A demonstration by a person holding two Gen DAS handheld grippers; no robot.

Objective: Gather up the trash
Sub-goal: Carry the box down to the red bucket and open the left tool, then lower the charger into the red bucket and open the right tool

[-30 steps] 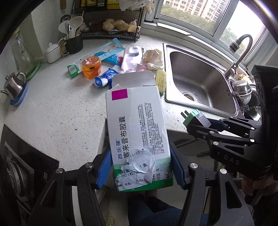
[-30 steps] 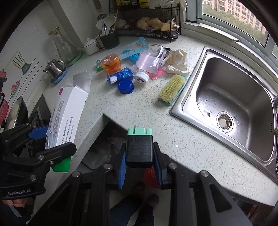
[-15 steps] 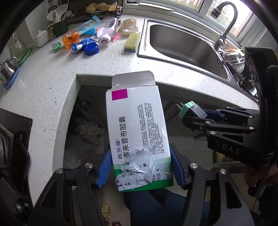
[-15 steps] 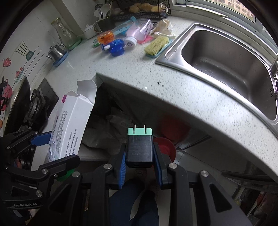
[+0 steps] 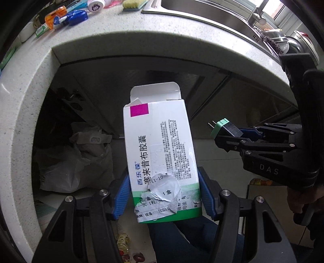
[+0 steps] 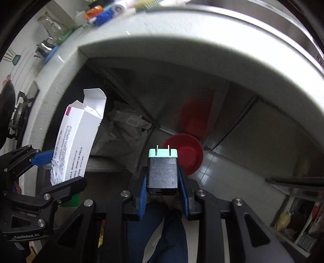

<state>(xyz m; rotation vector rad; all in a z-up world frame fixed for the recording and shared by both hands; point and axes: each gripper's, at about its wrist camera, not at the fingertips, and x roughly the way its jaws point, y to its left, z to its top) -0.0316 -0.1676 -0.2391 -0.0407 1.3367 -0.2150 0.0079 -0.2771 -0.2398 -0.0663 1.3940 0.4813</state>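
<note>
Left tool (image 5: pixel 164 194) clamping "西乐葆" medicine box (image 5: pixel 160 149); right "DAS" tool (image 6: pixel 163 190) gripping green-faced plug (image 6: pixel 163 170).

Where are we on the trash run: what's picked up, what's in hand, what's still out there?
Picked up: the medicine box is clamped in the left gripper and the plug adapter in the right gripper. In hand: both hang below the counter edge, above the grey bag; neither is dropped yet. Left: bottles and wrappers on the countertop.
</note>
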